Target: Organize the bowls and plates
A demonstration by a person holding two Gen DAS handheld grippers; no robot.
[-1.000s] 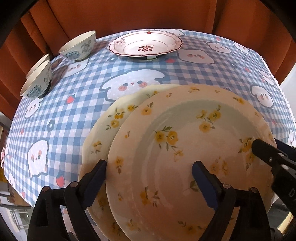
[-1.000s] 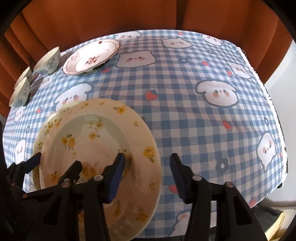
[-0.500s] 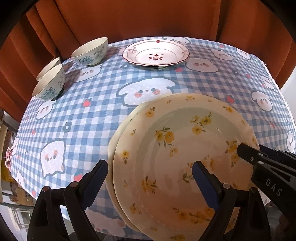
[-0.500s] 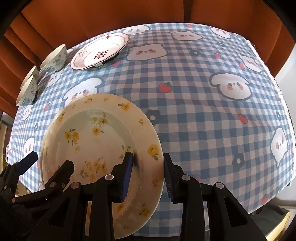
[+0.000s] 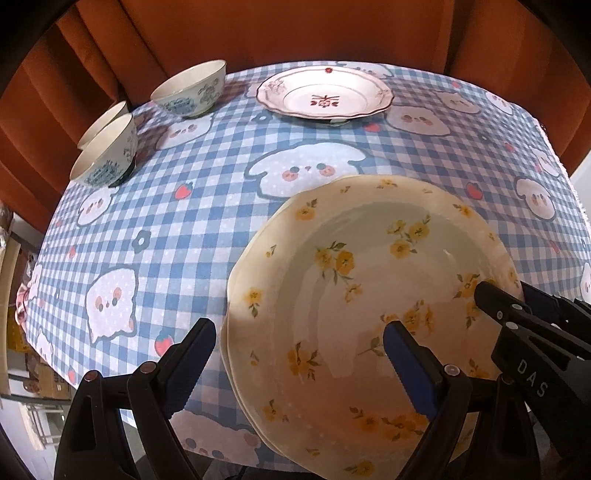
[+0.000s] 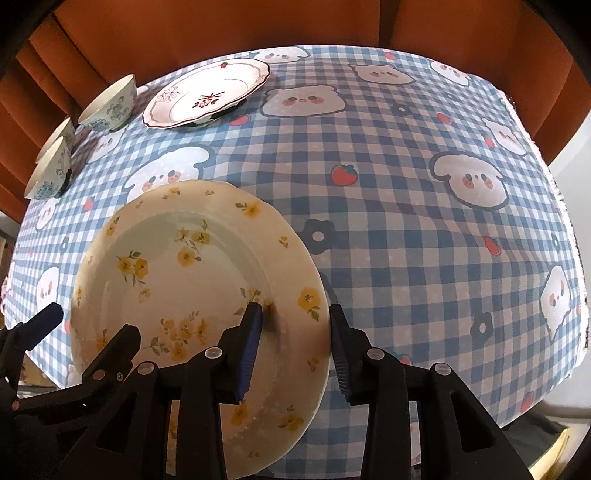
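Straddling the right rim of the yellow-flowered plate [image 6: 192, 295], the right gripper [image 6: 295, 347] has one blue pad over the plate's inner slope and the other outside the edge; its jaws have just been opening a little and the outer pad stands clear of the rim, so the plate sits between them unpinched, though whether the inner pad touches the glaze is hard to tell. That plate rests on a second plate of the same pattern [image 5: 231, 332], whose edge peeks out at 9 o'clock in the left wrist view. The left gripper [image 5: 295, 354] hangs with jaws spread wide, one finger over the checked tablecloth [image 5: 166, 221], the other over the top plate's well, gripping nothing. At 12 o'clock on the cloth lies a white plate with red trim [image 5: 325, 98]; toward 10 o'clock stand a blue-patterned bowl [image 5: 190, 90] and a stacked pair of bowls [image 5: 105, 155]. Orange curtain [image 5: 295, 33] hangs behind the table.
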